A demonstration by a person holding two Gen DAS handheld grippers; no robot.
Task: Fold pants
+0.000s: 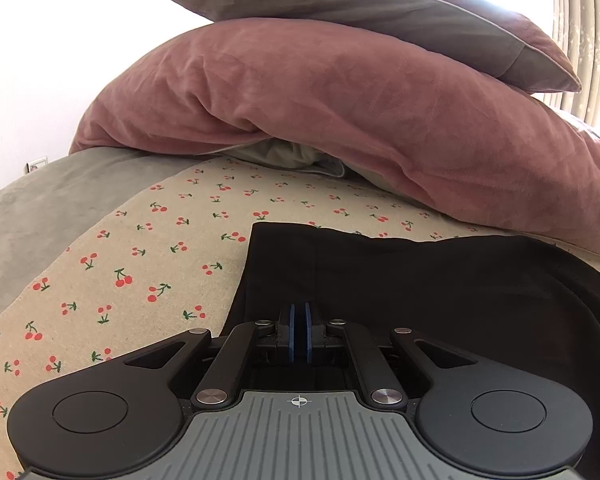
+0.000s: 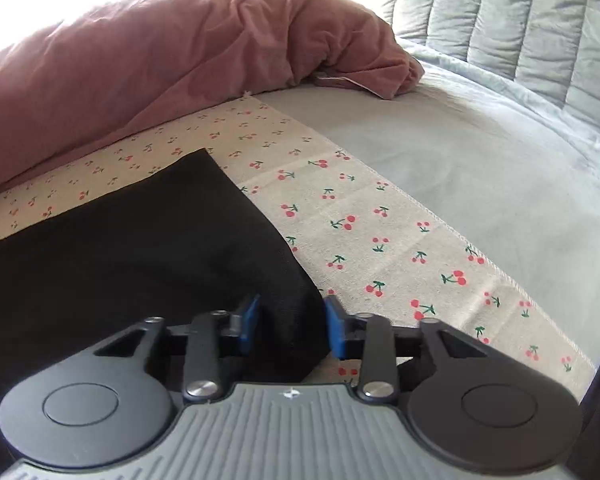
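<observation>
Right wrist: right gripper [image 2: 292, 322] fingers gape around the pants [image 2: 140, 240] corner. Left gripper [image 1: 299, 330] fingers are closed, apparently empty.

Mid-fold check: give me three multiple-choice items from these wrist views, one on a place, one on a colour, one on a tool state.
1. Where do the pants lie?
A. on a chair
B. on the cherry-print cloth
C. on the floor

2. What colour are the pants?
A. black
B. white
C. red

3. How do the jaws of the right tool stand?
A. pressed together with nothing between them
C. apart, with a cup between them
B. apart, with a pants corner between them

Answers:
1. B: the cherry pattern shows around the pants' edges in both views.
2. A: the fabric is plain black against the pale cloth.
3. B: the blue pads stand wide apart on either side of a fold of black fabric.
</observation>
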